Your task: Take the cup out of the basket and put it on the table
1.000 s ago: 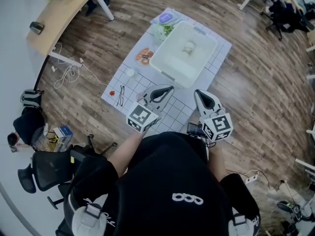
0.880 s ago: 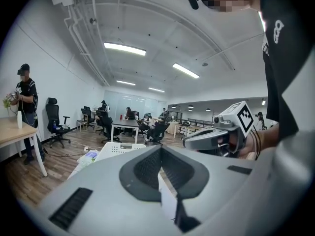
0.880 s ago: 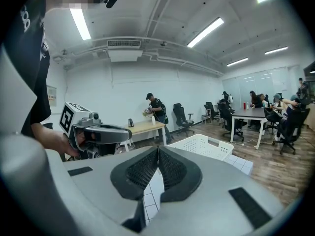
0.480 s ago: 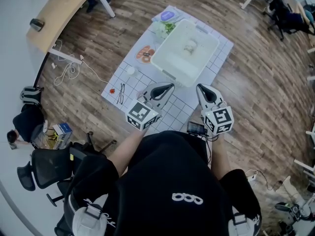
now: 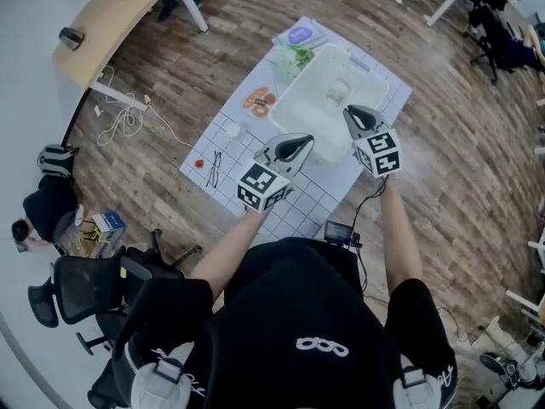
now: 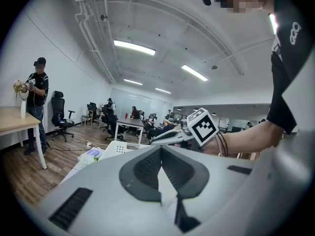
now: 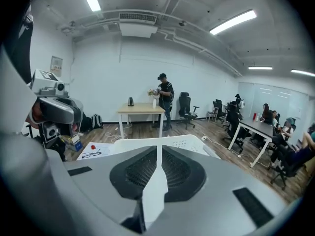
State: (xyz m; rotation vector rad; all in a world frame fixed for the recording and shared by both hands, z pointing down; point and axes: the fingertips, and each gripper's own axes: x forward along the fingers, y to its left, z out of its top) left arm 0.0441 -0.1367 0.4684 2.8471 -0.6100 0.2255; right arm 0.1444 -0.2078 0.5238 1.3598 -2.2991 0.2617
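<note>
Basket [image 5: 308, 107] dead ahead on the white gridded bench [image 5: 298, 207], and the cup [image 5: 339, 89] shows as a small pale shape near its middle, down inside the walls. It is too small from up here for me to say whether it stands upright or lies over. My right gripper [image 5: 352, 112] is the nearer one by a clear margin: its tip hovers over the basket's near right rim, with the cup just beyond it, a little to the left and lower down. My left gripper [image 5: 305, 141] hangs over the bench, just short of the basket's near edge. Both pairs are pressed together with nothing between them: the right fingers [image 7: 140, 173] meet on a thin seam with the basket rim showing past them, and the left fingers [image 6: 145, 168] meet the same way. So I reckon this reach belongs to the right gripper: spread first, then drop in from above, since the walls block any approach from the side.
</note>
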